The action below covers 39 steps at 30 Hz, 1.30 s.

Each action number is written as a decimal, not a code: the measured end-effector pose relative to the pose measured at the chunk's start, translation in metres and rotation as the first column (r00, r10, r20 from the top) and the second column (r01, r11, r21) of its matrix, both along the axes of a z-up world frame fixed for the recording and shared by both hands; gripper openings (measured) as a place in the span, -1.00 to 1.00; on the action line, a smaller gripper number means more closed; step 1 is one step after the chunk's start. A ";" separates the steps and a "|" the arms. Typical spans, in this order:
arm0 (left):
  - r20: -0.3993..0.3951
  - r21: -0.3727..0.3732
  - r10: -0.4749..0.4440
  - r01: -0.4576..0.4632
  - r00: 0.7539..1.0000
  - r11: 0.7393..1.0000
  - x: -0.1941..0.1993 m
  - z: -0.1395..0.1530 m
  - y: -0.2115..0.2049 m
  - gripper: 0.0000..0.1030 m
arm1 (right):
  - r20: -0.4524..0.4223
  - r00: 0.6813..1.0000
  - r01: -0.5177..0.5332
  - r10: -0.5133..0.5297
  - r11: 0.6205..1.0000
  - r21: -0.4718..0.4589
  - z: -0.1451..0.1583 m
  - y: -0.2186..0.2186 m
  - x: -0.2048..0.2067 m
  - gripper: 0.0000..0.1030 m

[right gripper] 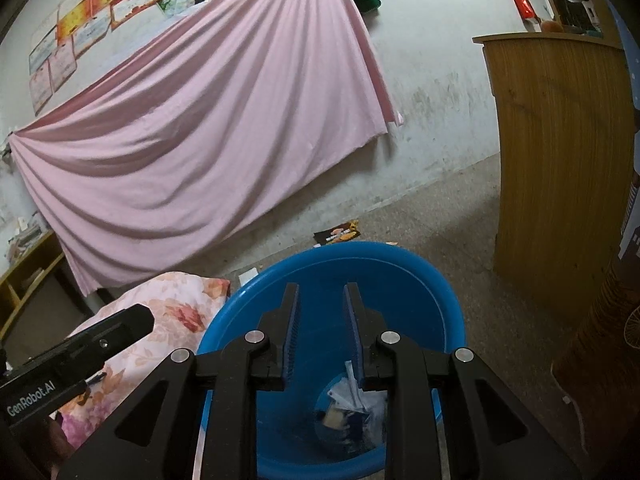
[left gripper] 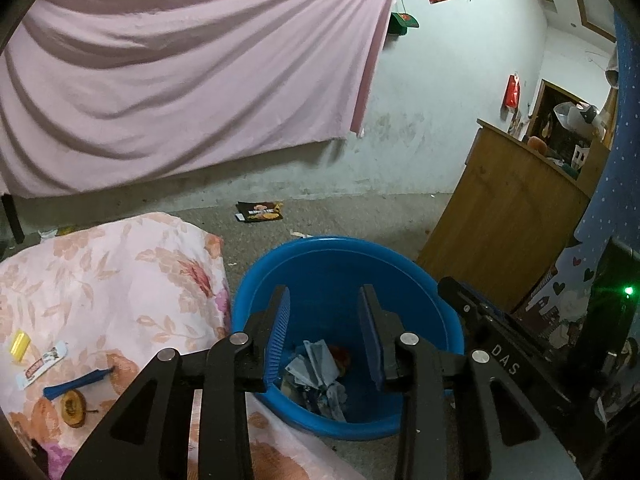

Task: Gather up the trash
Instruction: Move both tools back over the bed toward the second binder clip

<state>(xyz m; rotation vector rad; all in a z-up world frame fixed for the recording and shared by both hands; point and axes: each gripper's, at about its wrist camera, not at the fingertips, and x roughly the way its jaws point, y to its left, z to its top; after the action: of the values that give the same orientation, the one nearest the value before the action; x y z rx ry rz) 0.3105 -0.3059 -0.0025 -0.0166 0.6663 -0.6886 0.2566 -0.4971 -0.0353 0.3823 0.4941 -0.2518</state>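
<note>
A blue plastic bin (left gripper: 404, 268) stands on the floor beside a floral-covered table (left gripper: 100, 280). It also shows in the right wrist view (right gripper: 420, 276). Crumpled wrappers and paper (left gripper: 316, 372) lie at its bottom, also seen in the right wrist view (right gripper: 352, 404). My left gripper (left gripper: 325, 300) is open and empty above the bin. My right gripper (right gripper: 320, 296) is open and empty above the bin too. On the table lie a yellow packet (left gripper: 20, 345), a white snack wrapper (left gripper: 44, 364), a blue strip (left gripper: 76, 382) and a cut fruit piece (left gripper: 73, 406).
A dark snack bag (left gripper: 260, 211) lies on the floor near the wall, also in the right wrist view (right gripper: 338, 234). A wooden cabinet (left gripper: 504, 216) stands right of the bin. A pink sheet (left gripper: 180, 72) hangs on the wall. Small scraps (left gripper: 300, 234) lie on the floor.
</note>
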 end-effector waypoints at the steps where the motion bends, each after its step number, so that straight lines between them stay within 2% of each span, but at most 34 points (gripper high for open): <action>1: 0.005 0.001 0.005 -0.005 1.000 1.000 -0.001 0.001 0.002 -0.41 | 0.003 1.000 0.000 0.000 1.000 -0.002 0.001 0.000 0.000 -0.58; 8: 0.058 0.002 0.059 -0.059 0.997 0.998 -0.009 0.016 0.033 -0.39 | 0.046 0.999 -0.013 0.014 1.000 -0.025 0.010 0.012 -0.004 -0.45; 12: 0.114 -0.013 0.120 -0.119 0.986 0.993 -0.018 0.031 0.066 -0.10 | 0.085 0.996 -0.037 0.041 0.998 -0.047 0.022 0.025 -0.006 -0.40; 15: 0.147 -0.027 0.163 -0.161 0.976 0.987 -0.025 0.040 0.092 -0.10 | 0.117 0.990 -0.065 0.072 0.996 -0.066 0.032 0.041 -0.007 -0.29; 17: 0.160 -0.037 0.193 -0.189 0.968 0.981 -0.030 0.043 0.107 -0.09 | 0.144 0.985 -0.088 0.099 0.993 -0.080 0.038 0.054 -0.009 -0.13; 19: 0.173 -0.051 0.228 -0.222 0.958 0.974 -0.035 0.046 0.126 0.11 | 0.174 0.976 -0.115 0.131 0.988 -0.100 0.045 0.068 -0.010 -0.06; 21: 0.186 -0.067 0.267 -0.259 0.945 0.964 -0.040 0.047 0.144 0.19 | 0.191 0.969 -0.135 0.157 0.983 -0.120 0.049 0.081 -0.011 -0.01; 22: 0.190 -0.071 0.281 -0.272 0.941 0.960 -0.042 0.048 0.151 0.20 | 0.204 0.963 -0.149 0.174 0.980 -0.132 0.052 0.091 -0.012 0.11; 23: 0.190 -0.073 0.295 -0.286 0.936 0.955 -0.044 0.047 0.158 0.20 | 0.215 0.959 -0.157 0.184 0.978 -0.137 0.054 0.096 -0.013 0.37; 25: 0.189 -0.079 0.327 -0.317 0.926 0.945 -0.047 0.048 0.173 0.34 | 0.251 0.946 -0.175 0.207 0.974 -0.143 0.057 0.109 -0.014 0.55; 26: 0.192 -0.084 0.347 -0.337 0.918 0.938 -0.049 0.048 0.181 0.42 | 0.263 0.941 -0.181 0.214 0.973 -0.145 0.059 0.113 -0.014 0.56; 27: 0.199 -0.089 0.370 -0.359 0.908 0.929 -0.050 0.048 0.188 0.59 | 0.274 0.935 -0.190 0.224 0.971 -0.146 0.060 0.119 -0.013 0.57; 29: 0.223 -0.105 0.419 -0.406 0.880 0.908 -0.055 0.048 0.203 0.70 | 0.288 0.928 -0.203 0.238 0.968 -0.146 0.062 0.127 -0.011 0.70; 31: 0.246 -0.115 0.461 -0.447 0.852 0.887 -0.060 0.047 0.215 0.96 | 0.305 0.916 -0.220 0.259 0.963 -0.154 0.063 0.137 -0.009 0.88; 32: 0.257 -0.122 0.482 -0.467 0.837 0.876 -0.062 0.046 0.221 0.96 | 0.313 0.911 -0.228 0.268 0.960 -0.160 0.063 0.143 -0.009 1.00; 33: 0.269 -0.135 0.506 -0.489 0.819 0.862 -0.065 0.046 0.229 0.96 | 0.323 0.905 -0.233 0.277 0.958 -0.168 0.064 0.148 -0.010 1.00; 36: 0.281 -0.145 0.545 -0.526 0.790 0.838 -0.069 0.041 0.245 0.96 | 0.332 0.890 -0.254 0.312 0.945 -0.207 0.065 0.165 -0.009 1.00; 39: 0.288 -0.137 0.558 -0.543 0.778 0.828 -0.071 0.037 0.257 0.96 | 0.324 0.882 -0.268 0.341 0.930 -0.250 0.065 0.182 -0.007 1.00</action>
<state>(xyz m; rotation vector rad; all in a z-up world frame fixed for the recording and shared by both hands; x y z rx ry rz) 0.2397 -0.0493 0.0346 -0.1379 0.3026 -0.1240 0.2494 -0.3155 0.0298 0.1435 0.1551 0.0805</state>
